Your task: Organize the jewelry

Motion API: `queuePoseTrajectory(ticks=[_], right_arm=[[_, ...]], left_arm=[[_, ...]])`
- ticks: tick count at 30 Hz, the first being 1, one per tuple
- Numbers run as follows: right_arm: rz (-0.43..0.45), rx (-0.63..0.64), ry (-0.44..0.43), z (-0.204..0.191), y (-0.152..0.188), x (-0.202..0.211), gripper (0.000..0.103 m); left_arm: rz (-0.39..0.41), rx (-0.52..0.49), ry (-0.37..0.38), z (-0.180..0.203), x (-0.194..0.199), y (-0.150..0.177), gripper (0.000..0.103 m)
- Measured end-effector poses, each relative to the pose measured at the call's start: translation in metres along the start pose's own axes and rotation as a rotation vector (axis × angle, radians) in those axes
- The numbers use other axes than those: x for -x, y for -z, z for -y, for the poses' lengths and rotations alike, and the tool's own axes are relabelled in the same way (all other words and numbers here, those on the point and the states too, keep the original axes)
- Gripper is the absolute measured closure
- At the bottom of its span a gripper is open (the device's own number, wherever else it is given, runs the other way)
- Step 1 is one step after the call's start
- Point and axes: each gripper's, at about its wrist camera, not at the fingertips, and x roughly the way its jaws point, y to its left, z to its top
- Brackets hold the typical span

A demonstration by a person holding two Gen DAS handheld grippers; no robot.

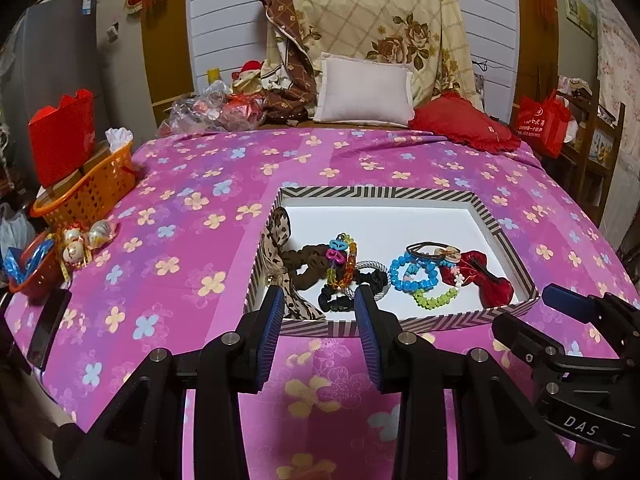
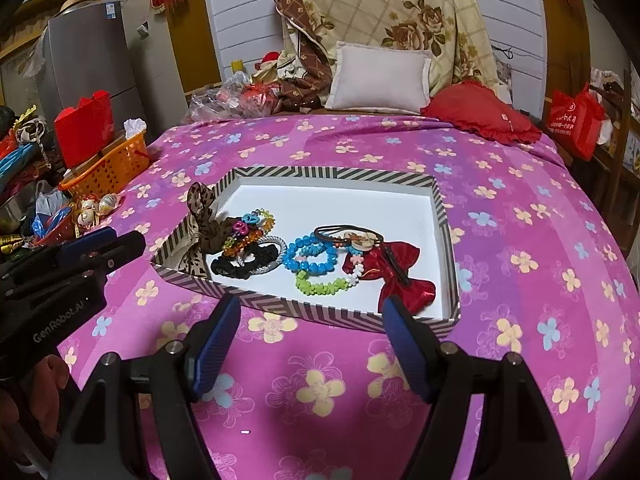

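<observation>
Hovering released and empty, left gripper [image 1: 320, 300] sits nearest the tray's [image 1: 420, 318] front edge, black scrunchie [image 1: 340, 298] just beyond; right gripper [image 2: 310, 312] likewise.

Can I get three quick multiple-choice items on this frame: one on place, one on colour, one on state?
1. Where does the red bow lie?
A. In the striped tray
B. On the bedspread beside the tray
C. In the orange basket

2. What colour is the beaded bracelet in the middle of the tray?
A. White
B. Blue
C. Black

3. What is between the right gripper fingers?
A. The red bow
B. A scrunchie
C. Nothing

Answers:
1. A: the bow rests on the tray's white floor, at its right end inside the striped rim.
2. B: its beads are bright blue, next to the green bracelet.
3. C: the jaws stand apart before the tray's near wall, with only bedspread and tray showing through the gap.
</observation>
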Motion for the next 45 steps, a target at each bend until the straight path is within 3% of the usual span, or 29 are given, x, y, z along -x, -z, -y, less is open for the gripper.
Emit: queuePoseTrajectory(ticks=[45], right_arm=[[-0.011,0.007,0.001,-0.0042,0.0027,-0.0012,0.026]], left_arm=[[0.005,-0.004,0.001,-0.002,0.0077,-0.0018,0.07]])
